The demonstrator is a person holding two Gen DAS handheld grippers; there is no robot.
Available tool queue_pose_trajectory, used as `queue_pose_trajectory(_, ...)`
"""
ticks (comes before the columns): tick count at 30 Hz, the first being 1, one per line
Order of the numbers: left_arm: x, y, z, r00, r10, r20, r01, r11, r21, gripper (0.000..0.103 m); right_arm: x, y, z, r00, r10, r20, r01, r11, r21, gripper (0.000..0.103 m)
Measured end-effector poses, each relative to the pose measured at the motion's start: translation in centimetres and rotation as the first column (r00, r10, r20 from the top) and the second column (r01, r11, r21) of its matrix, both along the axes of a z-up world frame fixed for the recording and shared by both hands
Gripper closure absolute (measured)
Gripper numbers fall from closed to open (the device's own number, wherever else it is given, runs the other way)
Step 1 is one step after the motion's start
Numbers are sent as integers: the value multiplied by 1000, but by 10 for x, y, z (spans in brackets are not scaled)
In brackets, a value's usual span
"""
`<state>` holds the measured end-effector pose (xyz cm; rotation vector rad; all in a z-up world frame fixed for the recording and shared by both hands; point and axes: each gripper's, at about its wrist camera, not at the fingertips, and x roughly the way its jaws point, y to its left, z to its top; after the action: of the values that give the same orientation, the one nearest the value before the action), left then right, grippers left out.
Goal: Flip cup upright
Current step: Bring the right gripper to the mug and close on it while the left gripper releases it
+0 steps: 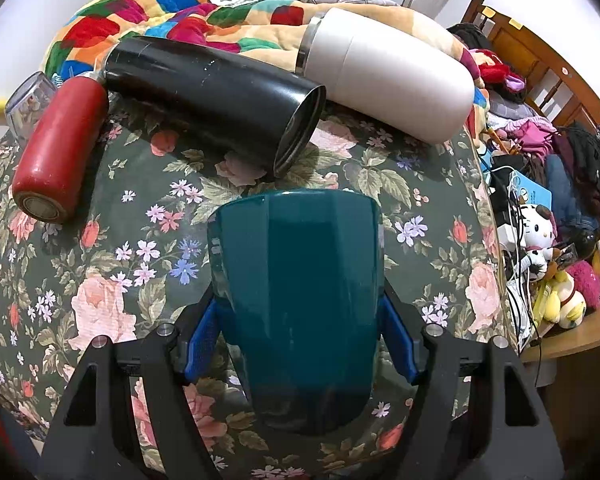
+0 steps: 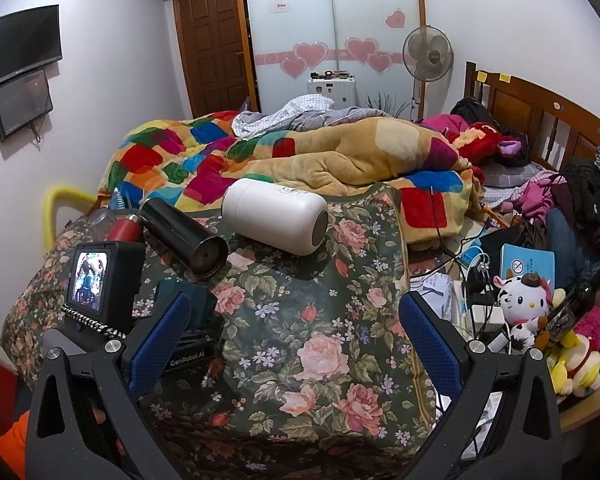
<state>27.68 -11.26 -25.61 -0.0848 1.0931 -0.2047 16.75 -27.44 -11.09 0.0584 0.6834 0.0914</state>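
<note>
Left gripper [image 1: 298, 344] clenched on the teal cup [image 1: 296, 280]: blue pads [image 1: 202, 340] press its 2 sides, cup body running straight ahead between the fingers, over the floral cover [image 1: 100, 312]. I cannot tell which end is the mouth.

I judge the cup a glazed ceramic: stiff, fairly heavy, slick, chip-prone. Hold mid-wall as now, squeezing firmly.

Right gripper [image 2: 296, 336] hangs released, nothing between its fingers, with the cup [image 2: 188, 300] just off its left finger.

Surface: soft padded bedding, likely unsteady for standing a cup. Ahead of the left gripper lie a black tumbler [image 1: 216, 96], white flask [image 1: 388, 76], red bottle [image 1: 56, 152]. Room cluttered: quilt [image 2: 260, 160], fan [image 2: 427, 54].
</note>
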Motion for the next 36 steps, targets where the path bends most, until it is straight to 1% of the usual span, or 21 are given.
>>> queue_pose_trajectory(6,-5,5,5,1000,1,-18,-1,1000,-24,32,-5,6,3,1000,8,6,-8,1000,-22,0)
queue_pose_trajectory(8,-8,7,9,1000,6,-7,-7,1000,-29,32,-6,8,4,1000,11,6,-11,1000,-25,0)
queue_pose_trajectory(10,-11,8,15,1000,8,18,-7,1000,-31,32,-6,9,5,1000,13,6,-13,1000,-24,0)
queue_pose_trajectory(13,-20,12,32,996,-2,94,4,1000,-29,31,-6,10,4,1000,14,-1,-14,1000,-20,0)
queue_pose_trajectory(16,-26,17,47,990,-3,139,8,999,-31,30,-7,12,5,1000,20,-5,-20,1000,-12,0)
queue_pose_trajectory(18,-34,30,59,984,20,176,-14,999,-36,30,-5,15,4,1000,26,-10,-26,1000,-7,0)
queue_pose_trajectory(20,-42,46,68,976,60,209,-53,998,-42,30,-3,19,2,999,36,-18,-36,999,-3,0)
queue_pose_trajectory(23,-58,73,81,954,130,271,-127,992,-27,28,6,30,-6,997,63,-50,-63,998,-1,0)
queue_pose_trajectory(26,-75,101,92,923,181,341,-203,979,31,25,16,42,-19,991,90,-94,-89,996,13,0)
queue_pose_trajectory(27,-82,110,95,911,194,365,-228,972,53,24,23,49,-27,987,107,-121,-104,994,28,0)
queue_pose_trajectory(31,-100,131,103,878,211,431,-285,951,115,19,42,66,-49,969,148,-200,-136,988,70,0)
queue_pose_trajectory(33,-107,138,104,869,218,445,-301,946,124,14,55,77,-63,953,175,-249,-154,983,102,5)
queue_pose_trajectory(36,-113,144,103,864,223,451,-309,943,126,13,69,87,-77,929,204,-309,-166,975,145,10)
